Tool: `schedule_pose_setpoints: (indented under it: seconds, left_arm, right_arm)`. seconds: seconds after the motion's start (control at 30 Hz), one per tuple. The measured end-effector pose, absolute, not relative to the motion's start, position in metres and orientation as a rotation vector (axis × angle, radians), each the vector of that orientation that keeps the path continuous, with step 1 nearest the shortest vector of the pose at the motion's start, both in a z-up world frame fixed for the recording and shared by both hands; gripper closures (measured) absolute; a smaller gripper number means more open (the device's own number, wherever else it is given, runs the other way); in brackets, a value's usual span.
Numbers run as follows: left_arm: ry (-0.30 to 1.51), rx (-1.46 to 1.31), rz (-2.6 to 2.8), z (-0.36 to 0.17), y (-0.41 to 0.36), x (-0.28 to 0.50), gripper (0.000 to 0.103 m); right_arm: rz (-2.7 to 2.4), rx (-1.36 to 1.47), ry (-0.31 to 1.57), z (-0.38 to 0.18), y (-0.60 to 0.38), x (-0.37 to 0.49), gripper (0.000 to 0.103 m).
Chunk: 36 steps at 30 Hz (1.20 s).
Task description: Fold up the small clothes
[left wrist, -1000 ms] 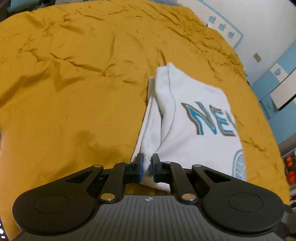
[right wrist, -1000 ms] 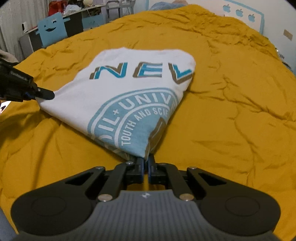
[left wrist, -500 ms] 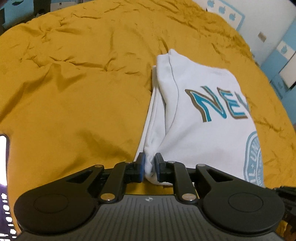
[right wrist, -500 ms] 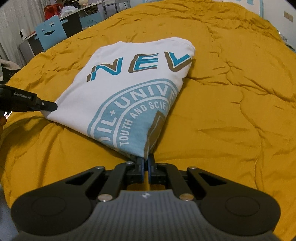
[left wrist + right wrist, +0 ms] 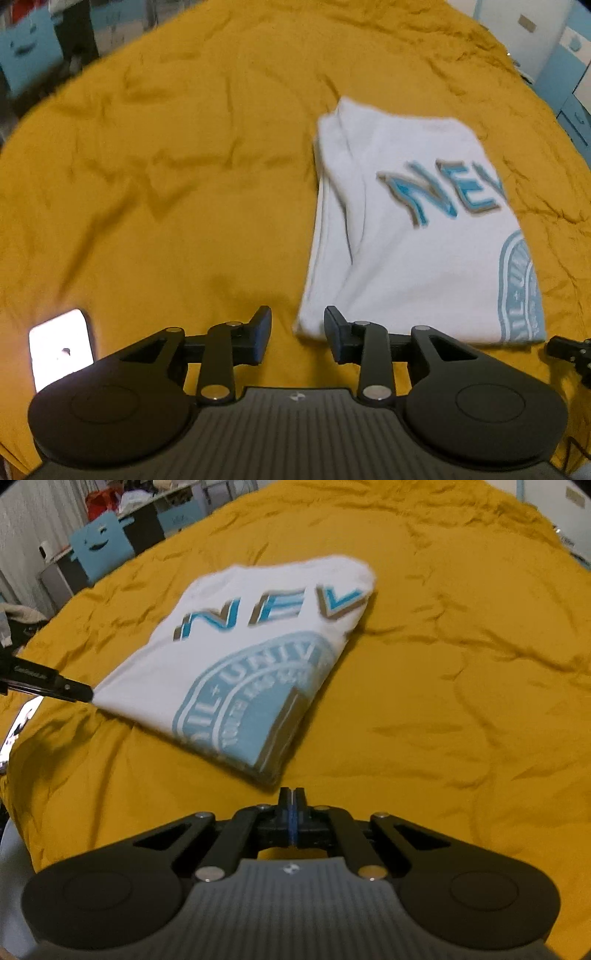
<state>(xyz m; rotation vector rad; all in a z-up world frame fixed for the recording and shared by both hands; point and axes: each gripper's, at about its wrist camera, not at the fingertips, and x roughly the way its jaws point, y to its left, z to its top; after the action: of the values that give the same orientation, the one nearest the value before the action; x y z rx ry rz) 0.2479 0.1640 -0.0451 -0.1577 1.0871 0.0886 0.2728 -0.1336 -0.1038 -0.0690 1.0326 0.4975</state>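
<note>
Left tool (image 5: 297,338), jaws now spread wide with nothing between them, where half a second ago they pinched the near left corner of the folded white T-shirt (image 5: 417,236); that corner now lies just ahead of the right-hand jaw, free of it. Right tool (image 5: 291,812), jaws closed pad to pad on nothing, having let go of the near right corner of the T-shirt that they gripped a moment before and drawn back a little, so that a strip of yellow bedspread (image 5: 461,701) shows between tool and cloth. In the right wrist view the tip of the left tool sits right at the shirt's left corner; whether it touches cannot be told through the motion blur. The T-shirt itself lies flat as a compact folded packet on the bedspread, printed lettering and round blue crest uppermost, layered edges visible along its left side. A bright phone screen (image 5: 61,347) rests on the bed to the left of the left tool. Both releases together suggest that the last fold has been laid down and that this garment is likely finished, with both tools free for a next item
</note>
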Motion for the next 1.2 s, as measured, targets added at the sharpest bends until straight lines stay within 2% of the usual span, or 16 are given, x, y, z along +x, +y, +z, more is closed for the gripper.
schedule_pose_setpoints:
  seconds: [0.1, 0.17, 0.2, 0.27, 0.4, 0.47, 0.5, 0.57, 0.73, 0.93, 1.2]
  left_arm:
    - [1.020, -0.172, 0.063, -0.033, 0.169, 0.257, 0.063]
    - [0.986, -0.181, 0.051, -0.030, 0.171, 0.265, 0.057]
    - [0.966, -0.186, 0.045, -0.030, 0.172, 0.270, 0.055]
    - [0.932, -0.198, 0.031, -0.029, 0.172, 0.280, 0.043]
    - [0.898, -0.245, 0.001, -0.035, 0.176, 0.299, 0.037]
    - [0.871, -0.301, -0.039, -0.041, 0.181, 0.309, 0.028]
    - [0.858, -0.338, -0.053, -0.044, 0.184, 0.314, 0.026]
    - [0.840, -0.396, -0.051, -0.052, 0.191, 0.323, 0.026]
    - [0.824, -0.496, -0.089, -0.074, 0.208, 0.342, 0.020]
    - [0.826, -0.540, -0.109, -0.097, 0.219, 0.367, 0.020]
    - [0.893, -0.760, -0.174, -0.146, 0.240, 0.401, 0.022]
  right_arm:
    - [0.479, -0.025, 1.007, -0.095, -0.141, 0.282, 0.103]
    - [0.466, 0.007, 0.993, -0.091, -0.144, 0.290, 0.101]
    - [0.459, 0.014, 0.988, -0.089, -0.145, 0.294, 0.098]
    - [0.440, 0.034, 0.967, -0.086, -0.147, 0.303, 0.086]
    - [0.429, 0.117, 0.937, -0.082, -0.150, 0.323, 0.076]
    - [0.429, 0.182, 0.936, -0.084, -0.153, 0.335, 0.069]
    - [0.428, 0.209, 0.938, -0.085, -0.153, 0.341, 0.067]
    - [0.417, 0.239, 0.943, -0.090, -0.152, 0.351, 0.057]
    - [0.407, 0.329, 0.957, -0.105, -0.147, 0.378, 0.052]
    - [0.410, 0.416, 0.978, -0.124, -0.142, 0.409, 0.050]
    - [0.420, 0.612, 1.032, -0.160, -0.150, 0.448, 0.049]
